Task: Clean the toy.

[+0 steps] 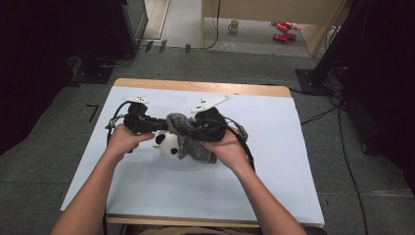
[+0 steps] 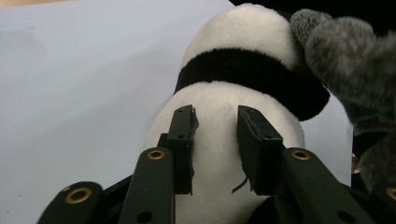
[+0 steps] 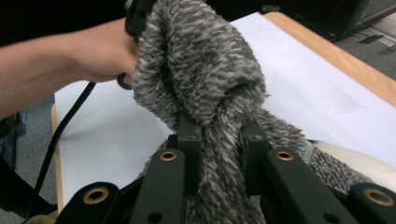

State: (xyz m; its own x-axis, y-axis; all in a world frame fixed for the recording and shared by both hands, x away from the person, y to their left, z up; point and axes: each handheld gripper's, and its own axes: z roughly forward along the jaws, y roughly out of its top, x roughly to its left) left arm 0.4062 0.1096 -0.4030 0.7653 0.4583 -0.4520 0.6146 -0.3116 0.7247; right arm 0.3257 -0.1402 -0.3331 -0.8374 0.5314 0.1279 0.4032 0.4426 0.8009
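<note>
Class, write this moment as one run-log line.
left gripper: shut on panda plush | right gripper: shut on grey fuzzy cloth | cloth draped over plush | both on white table

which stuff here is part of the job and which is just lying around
In the job:
- panda plush toy, left gripper pinching its white body
- grey fuzzy cloth, right gripper shut on it
- white table sheet they work on

Lying about:
- mug on the floor beyond the table
- red cans beside it
- floor cables

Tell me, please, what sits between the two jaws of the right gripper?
A bunched fold of the grey fuzzy sock sits pinched between the right gripper's jaws, clearest in the right gripper view.
</note>
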